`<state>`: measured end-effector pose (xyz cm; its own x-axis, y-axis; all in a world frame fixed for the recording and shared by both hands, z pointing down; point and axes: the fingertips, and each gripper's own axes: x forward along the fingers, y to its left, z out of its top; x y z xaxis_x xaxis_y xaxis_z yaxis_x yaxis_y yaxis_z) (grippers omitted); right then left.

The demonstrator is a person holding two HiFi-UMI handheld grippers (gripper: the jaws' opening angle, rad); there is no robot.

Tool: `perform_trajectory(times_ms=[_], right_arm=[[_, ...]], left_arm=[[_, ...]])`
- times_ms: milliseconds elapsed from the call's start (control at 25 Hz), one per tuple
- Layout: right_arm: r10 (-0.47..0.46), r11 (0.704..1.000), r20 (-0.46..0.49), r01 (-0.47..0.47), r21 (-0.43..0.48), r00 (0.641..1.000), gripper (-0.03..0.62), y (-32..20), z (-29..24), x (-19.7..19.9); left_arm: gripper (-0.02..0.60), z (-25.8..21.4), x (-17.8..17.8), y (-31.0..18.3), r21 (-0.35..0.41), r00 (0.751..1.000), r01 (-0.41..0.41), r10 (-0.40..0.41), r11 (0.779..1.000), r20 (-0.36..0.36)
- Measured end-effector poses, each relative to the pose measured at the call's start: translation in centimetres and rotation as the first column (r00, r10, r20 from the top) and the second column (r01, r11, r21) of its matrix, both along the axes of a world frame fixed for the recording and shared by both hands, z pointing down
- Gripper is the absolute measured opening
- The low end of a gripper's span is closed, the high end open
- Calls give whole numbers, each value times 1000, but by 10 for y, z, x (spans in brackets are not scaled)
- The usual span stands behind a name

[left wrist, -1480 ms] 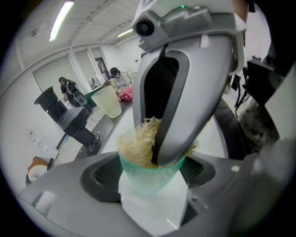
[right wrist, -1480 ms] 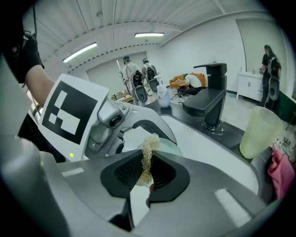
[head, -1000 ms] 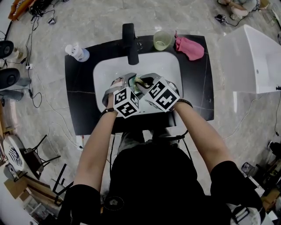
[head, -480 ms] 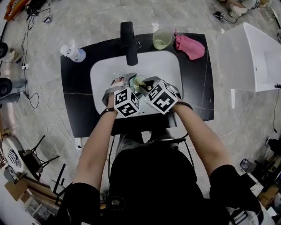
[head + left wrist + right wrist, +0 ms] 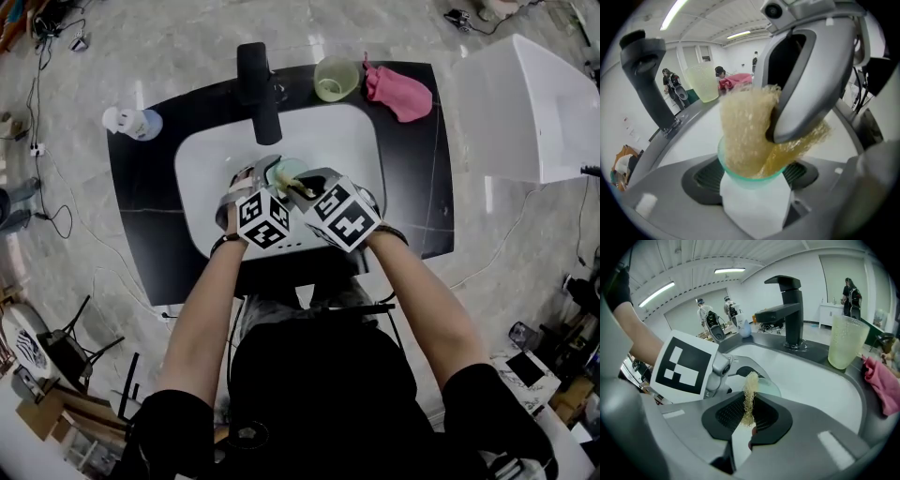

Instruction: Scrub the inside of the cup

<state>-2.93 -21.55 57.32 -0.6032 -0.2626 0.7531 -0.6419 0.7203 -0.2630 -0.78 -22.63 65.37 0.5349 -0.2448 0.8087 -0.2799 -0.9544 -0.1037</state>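
A pale green cup (image 5: 284, 172) hangs over the white sink (image 5: 347, 141), and my left gripper (image 5: 272, 180) is shut on it. In the left gripper view the cup (image 5: 751, 177) sits between the dark pads (image 5: 707, 177) with its mouth facing away. A yellow fibrous scrub pad (image 5: 745, 136) is pushed into the cup's mouth. My right gripper (image 5: 305, 187) is shut on that pad, one grey finger (image 5: 811, 79) right over the cup. The right gripper view shows the scrub pad (image 5: 750, 397) pinched between its jaws, the cup (image 5: 768, 386) just beyond, and the left gripper's marker cube (image 5: 686, 364) beside it.
A black faucet (image 5: 258, 89) stands behind the sink on the black counter (image 5: 422, 187). A second pale cup (image 5: 336, 78) and a pink cloth (image 5: 398, 94) lie at the back right, a small bottle (image 5: 131, 122) at the back left. A white tub (image 5: 525, 112) is off right.
The head view has shifted, so the sink sits further left and up in it. Both grippers stay together over the sink, the pad still in the cup.
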Motion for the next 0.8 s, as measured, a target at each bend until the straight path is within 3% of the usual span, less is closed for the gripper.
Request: perform_trajectory(times_ms=[240, 480, 800], right_arm=[[105, 994, 43, -106, 27, 994, 41, -22, -11, 18], [256, 964, 89, -261, 55, 963, 41, -50, -23, 45], [333, 941, 80, -336, 37, 940, 41, -56, -19, 67]], left_arm=[[376, 20, -12, -13, -57, 993, 112, -113, 992, -16], [376, 34, -30, -28, -75, 978, 204, -206, 976, -18], [376, 47, -42, -33, -101, 969, 242, -245, 965, -24]])
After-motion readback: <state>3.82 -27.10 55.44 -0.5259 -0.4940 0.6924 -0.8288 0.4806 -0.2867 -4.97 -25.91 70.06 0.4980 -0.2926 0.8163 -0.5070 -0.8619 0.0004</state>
